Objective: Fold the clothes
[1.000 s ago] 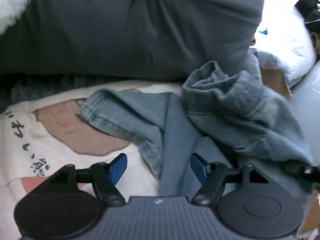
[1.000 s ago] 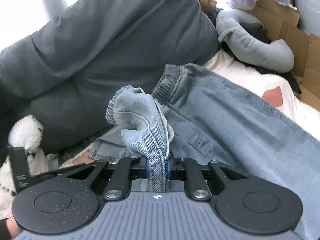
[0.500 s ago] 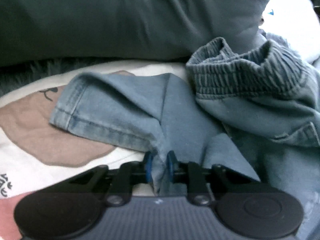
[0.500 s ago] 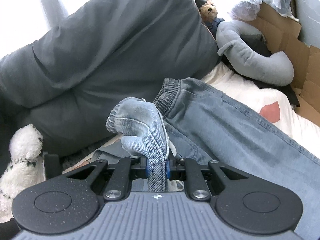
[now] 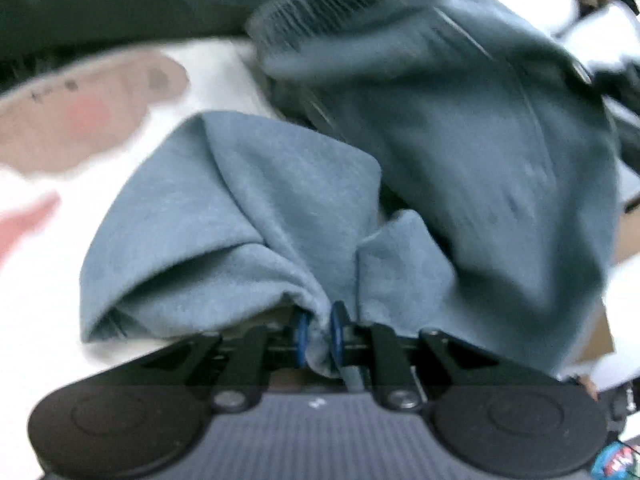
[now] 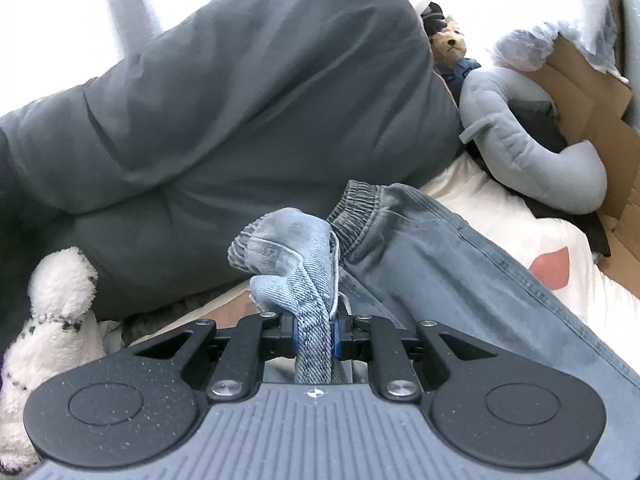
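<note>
Both grippers pinching the jeans (image 6: 460,280) on the bed (image 6: 480,208): left gripper (image 5: 319,334) w/ fingers clamped on a hem, right gripper (image 6: 314,338) on the waistband. Legs run away to the right.

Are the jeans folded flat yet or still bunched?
Bunched. The jeans hang crumpled, pinched in both the left tool and right tool.

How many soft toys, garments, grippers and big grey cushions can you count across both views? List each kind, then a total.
Soft toys: 3: teddy bear, grey plush, white plush
Garments: 1: jeans
Grippers: 2: left gripper, right gripper
Grey cushions: 1: cushion
Total: 7
</note>
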